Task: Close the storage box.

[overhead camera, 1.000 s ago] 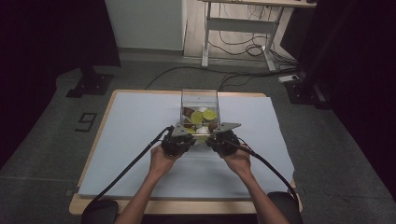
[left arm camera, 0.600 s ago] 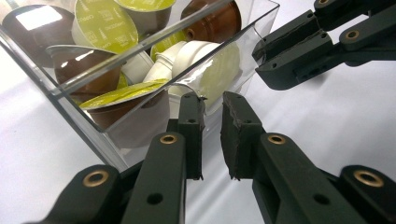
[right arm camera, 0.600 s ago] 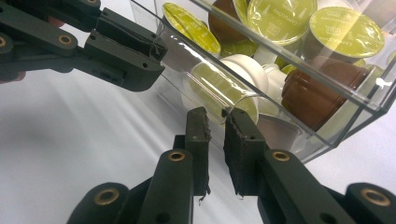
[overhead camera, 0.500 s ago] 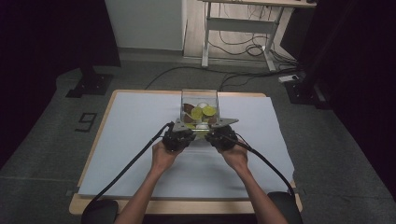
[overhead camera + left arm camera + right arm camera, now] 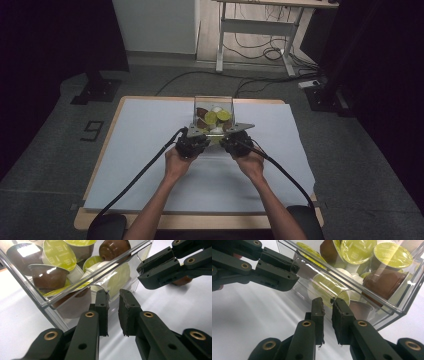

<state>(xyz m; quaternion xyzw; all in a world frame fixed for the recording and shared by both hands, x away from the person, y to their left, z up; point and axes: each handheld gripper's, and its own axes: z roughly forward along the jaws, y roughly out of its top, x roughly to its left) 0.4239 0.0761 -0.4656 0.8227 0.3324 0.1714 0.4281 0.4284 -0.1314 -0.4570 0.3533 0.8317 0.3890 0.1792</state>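
A clear plastic box (image 5: 214, 116) stands on the white table cover and holds several coffee capsules, some with green lids (image 5: 58, 253) and some brown (image 5: 47, 277). Both grippers point at its near side, held side by side. The left gripper (image 5: 113, 295) has its jaws nearly together, with the tips at the box's near rim (image 5: 82, 285). The right gripper (image 5: 327, 302) stands the same way at the rim (image 5: 352, 293). Whether either one pinches the clear wall I cannot tell. In the high view the left gripper (image 5: 205, 136) and the right gripper (image 5: 226, 136) sit just before the box.
The white sheet (image 5: 150, 155) covers most of the wooden table (image 5: 95, 220). Black cables (image 5: 135, 180) trail from the grippers toward the near edge. Beyond the table are a desk frame (image 5: 260, 30), floor cables and dark stand bases (image 5: 95, 92).
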